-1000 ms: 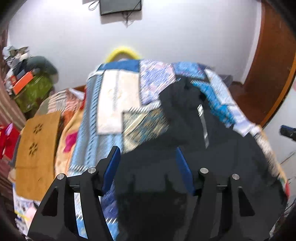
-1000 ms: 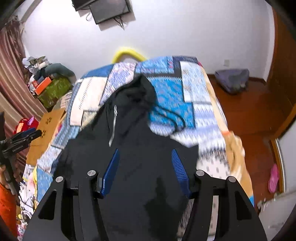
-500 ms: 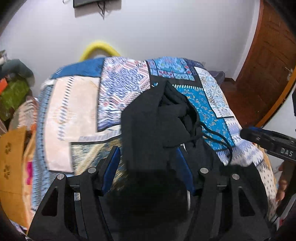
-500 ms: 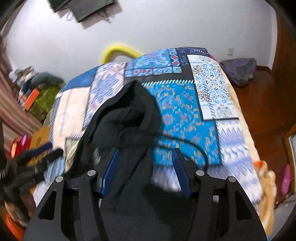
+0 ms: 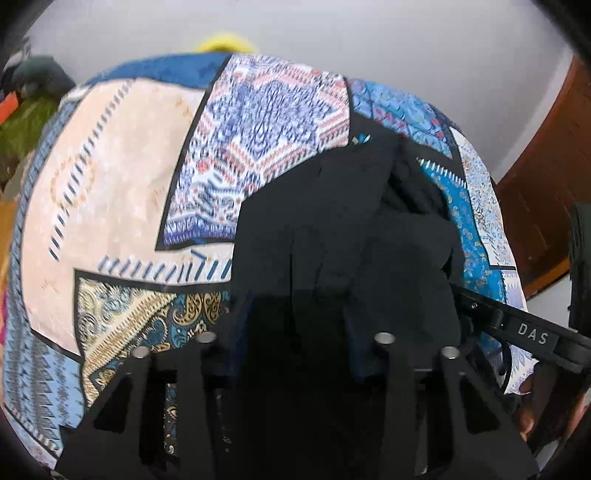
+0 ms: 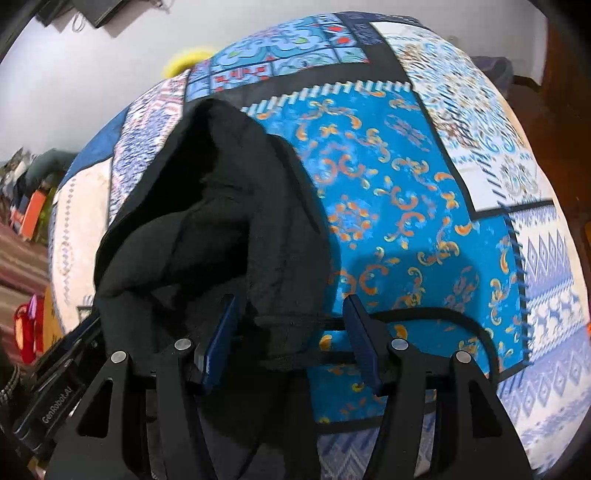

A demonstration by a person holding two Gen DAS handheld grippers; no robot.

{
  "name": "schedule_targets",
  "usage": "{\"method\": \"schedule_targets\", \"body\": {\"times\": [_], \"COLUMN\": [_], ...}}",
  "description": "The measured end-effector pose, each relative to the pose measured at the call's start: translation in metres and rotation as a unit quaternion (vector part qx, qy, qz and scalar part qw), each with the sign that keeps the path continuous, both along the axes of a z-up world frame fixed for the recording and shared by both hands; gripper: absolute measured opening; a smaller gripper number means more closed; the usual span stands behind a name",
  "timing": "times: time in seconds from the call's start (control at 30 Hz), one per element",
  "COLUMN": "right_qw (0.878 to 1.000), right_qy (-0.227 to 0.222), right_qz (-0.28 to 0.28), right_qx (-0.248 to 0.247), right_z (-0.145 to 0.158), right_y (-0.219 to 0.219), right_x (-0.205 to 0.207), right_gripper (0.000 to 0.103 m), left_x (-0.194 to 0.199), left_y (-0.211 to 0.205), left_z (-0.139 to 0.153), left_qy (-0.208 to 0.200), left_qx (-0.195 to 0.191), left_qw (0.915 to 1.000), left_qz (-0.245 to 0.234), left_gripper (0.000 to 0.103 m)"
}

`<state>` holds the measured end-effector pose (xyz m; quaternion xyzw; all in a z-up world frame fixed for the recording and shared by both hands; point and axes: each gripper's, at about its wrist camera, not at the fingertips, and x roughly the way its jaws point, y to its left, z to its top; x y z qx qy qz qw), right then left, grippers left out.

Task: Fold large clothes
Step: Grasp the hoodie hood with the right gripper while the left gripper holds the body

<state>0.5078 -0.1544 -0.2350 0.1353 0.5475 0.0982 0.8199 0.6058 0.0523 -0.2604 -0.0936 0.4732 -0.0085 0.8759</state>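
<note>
Underneath, one bed spread with a patchwork quilt [image 6: 406,192] — blue panels with orange scrolls, cream panels, a pink-and-navy block [image 5: 273,122]. Beyond, a white wall [image 5: 332,33], a brown wooden door [image 5: 546,177] to the right, a yellow curved shape [image 5: 221,40] behind the bed head, a dark screen [image 6: 103,11] mounted high, clutter of bags and cloth [image 6: 26,199] to the left.

Right gripper [image 6: 291,343]: blue fingers [image 6: 221,343] spread wide, straddling the hood hem of one black hooded garment [image 6: 207,221] and its two strands of drawcord [image 6: 436,314]; pressed close to the cloth but not clamped on it.

Left gripper [image 5: 291,332]: blue pads barely discernible, buried in the dark fabric [image 5: 332,236] — cannot tell whether parted or pinching. Right gripper's body [image 5: 524,332] crossing in from the right of that view, a hand [image 5: 532,406] behind it.

Count: one garment, lying bunched along the middle of the quilt, hood toward the head of the bed; two grippers; one drawcord, looped.
</note>
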Motion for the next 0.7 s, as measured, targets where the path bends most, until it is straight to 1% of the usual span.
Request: {"method": "schedule_targets", "body": {"times": [0.03, 0.07, 0.1, 0.2, 0.27, 0.33, 0.4, 0.5, 0.57, 0.6, 0.67, 0.7], "right_qw": [1.0, 1.0, 1.0, 0.997, 0.994, 0.993, 0.991, 0.987, 0.984, 0.983, 0.981, 0.981], "right_qy": [-0.007, -0.011, -0.015, -0.053, -0.082, -0.096, -0.109, -0.132, -0.145, -0.149, -0.153, -0.155], "right_qz": [-0.003, 0.0, 0.007, 0.026, 0.043, 0.053, 0.062, 0.078, 0.093, 0.099, 0.111, 0.114], "right_qx": [0.001, -0.002, -0.008, -0.049, -0.061, -0.052, -0.038, -0.039, -0.041, -0.04, -0.037, -0.035], "right_z": [0.0, 0.001, 0.005, 0.028, 0.052, 0.07, 0.091, 0.114, 0.13, 0.134, 0.142, 0.141], "right_y": [-0.001, 0.0, 0.001, 0.005, 0.005, 0.0, -0.005, -0.005, -0.002, 0.002, 0.002, 0.002], "right_x": [-0.004, -0.007, -0.011, -0.027, -0.044, -0.058, -0.077, -0.104, -0.133, -0.144, -0.17, -0.176], "right_gripper": [0.039, 0.029, 0.026, 0.02, 0.019, 0.018, 0.018, 0.018, 0.017, 0.017, 0.017, 0.017], "left_x": [-0.002, -0.005, -0.008, -0.024, -0.033, -0.048, -0.066, -0.101, -0.125, -0.143, -0.166, -0.179], "left_y": [0.001, 0.0, -0.002, -0.008, -0.006, -0.001, 0.002, -0.002, -0.007, -0.01, -0.012, -0.012], "left_z": [-0.001, -0.001, 0.002, 0.018, 0.03, 0.047, 0.062, 0.083, 0.091, 0.095, 0.097, 0.096], "left_qy": [-0.001, -0.003, -0.006, -0.023, -0.031, -0.039, -0.044, -0.051, -0.056, -0.059, -0.058, -0.055], "left_qx": [0.002, 0.005, 0.01, 0.032, 0.028, 0.01, 0.004, 0.024, 0.038, 0.045, 0.046, 0.044], "left_qw": [1.0, 1.0, 0.9999, 0.9992, 0.9991, 0.9991, 0.9988, 0.9973, 0.9955, 0.9943, 0.9932, 0.9929], "left_qz": [0.003, 0.001, -0.002, -0.006, -0.009, -0.014, -0.021, -0.046, -0.066, -0.077, -0.09, -0.095], "left_gripper": [0.031, 0.022, 0.012, 0.009, 0.009, 0.009, 0.009, 0.009, 0.008, 0.008, 0.008, 0.008]}}
